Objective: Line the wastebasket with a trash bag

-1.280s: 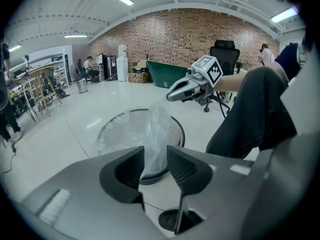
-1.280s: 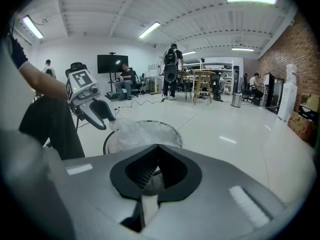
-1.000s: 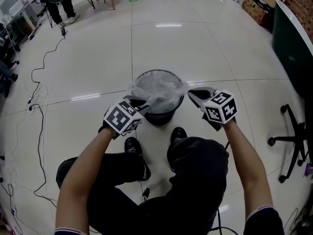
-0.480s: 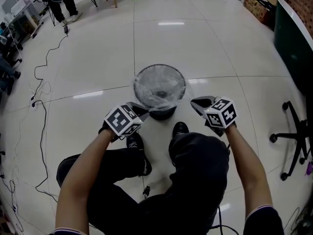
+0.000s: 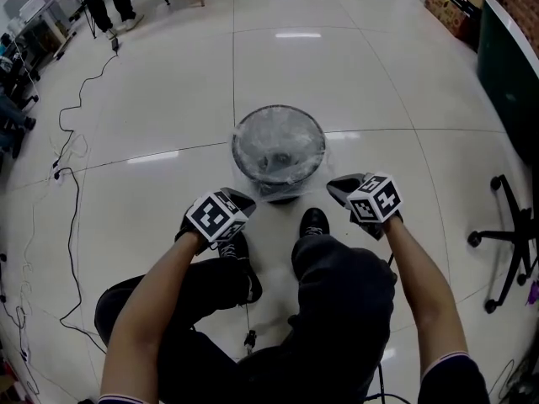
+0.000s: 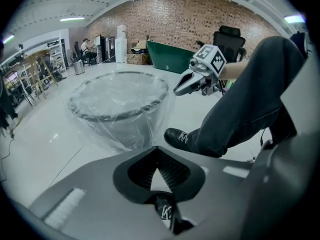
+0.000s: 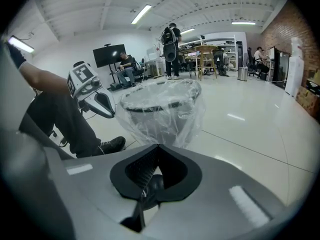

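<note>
Your wastebasket (image 5: pixel 283 195) is black under a clear, glossy trash bag (image 5: pixel 278 141). The floor (image 5: pixel 379 82) is pale cream tile with thin dark lines. Your left gripper (image 5: pixel 244 198) and right gripper (image 5: pixel 334 184) carry black-and-white square markers. Your shoes (image 5: pixel 312 223) are black, white-laced. The far wall (image 6: pixel 200 14) is red-brown brick.

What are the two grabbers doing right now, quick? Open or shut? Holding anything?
Left gripper: shut, holding nothing.
Right gripper: shut, holding nothing.
</note>
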{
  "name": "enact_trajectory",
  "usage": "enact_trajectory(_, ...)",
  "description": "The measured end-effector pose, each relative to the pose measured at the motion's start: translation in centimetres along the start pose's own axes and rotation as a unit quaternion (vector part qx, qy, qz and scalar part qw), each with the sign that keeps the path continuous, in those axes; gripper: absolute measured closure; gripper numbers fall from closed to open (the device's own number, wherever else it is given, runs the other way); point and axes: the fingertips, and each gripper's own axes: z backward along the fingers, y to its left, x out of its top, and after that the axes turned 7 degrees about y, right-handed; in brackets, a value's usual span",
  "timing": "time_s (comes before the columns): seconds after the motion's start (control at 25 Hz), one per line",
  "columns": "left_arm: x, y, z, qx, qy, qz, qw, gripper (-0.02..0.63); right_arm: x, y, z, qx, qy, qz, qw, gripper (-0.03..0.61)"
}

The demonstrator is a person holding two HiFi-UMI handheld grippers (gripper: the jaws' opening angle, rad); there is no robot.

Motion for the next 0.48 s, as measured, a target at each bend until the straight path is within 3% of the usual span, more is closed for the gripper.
enact_trajectory(0.48,-2.3,3.6,-5.6,-0.015,0.009,0.094,0.9954,0.601,-1.4,-2.3,-5.6,0.011,0.048,-0.02,0.999,0.575)
